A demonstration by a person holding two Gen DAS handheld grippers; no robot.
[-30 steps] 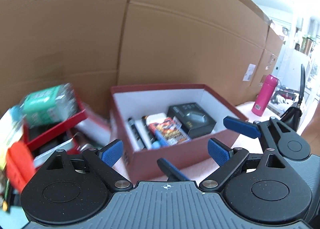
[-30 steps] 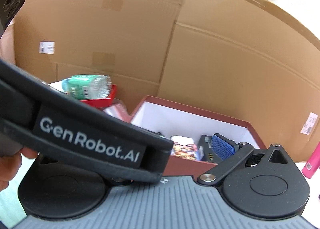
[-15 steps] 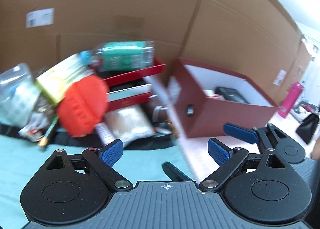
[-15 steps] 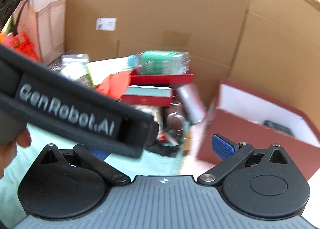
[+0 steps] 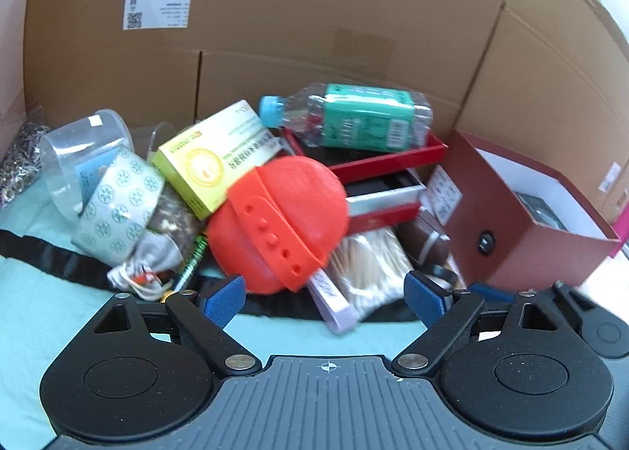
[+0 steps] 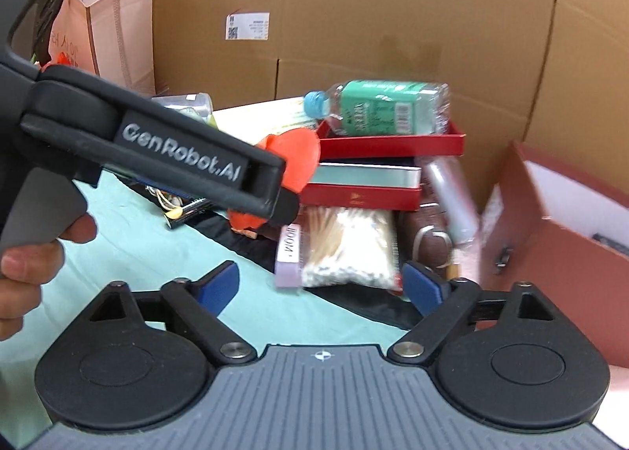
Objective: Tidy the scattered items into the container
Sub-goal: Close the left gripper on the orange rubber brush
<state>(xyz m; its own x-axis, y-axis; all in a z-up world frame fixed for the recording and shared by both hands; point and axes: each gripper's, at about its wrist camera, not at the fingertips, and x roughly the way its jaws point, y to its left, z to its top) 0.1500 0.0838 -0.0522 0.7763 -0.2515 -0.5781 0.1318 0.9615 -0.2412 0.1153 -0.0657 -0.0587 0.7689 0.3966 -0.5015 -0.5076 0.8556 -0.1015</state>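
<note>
Jaws apart over teal cloth [image 5: 35,304]

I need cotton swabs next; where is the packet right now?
In the right wrist view, the cotton swab packet lies centre, below the stacked red boxes, just beyond the open right gripper.

We read "GenRobot.AI" in pale raised letters along the black body of the left gripper's housing [image 6: 181,159], seen from the right wrist. The lilac end card of the cotton swab pack [image 6: 346,249] carries letters that look like "WOOII", turned sideways. The shipping label [image 6: 247,26] on the cardboard box and the print on the yellow-green carton [image 5: 214,159] are too small for us to read.
</note>
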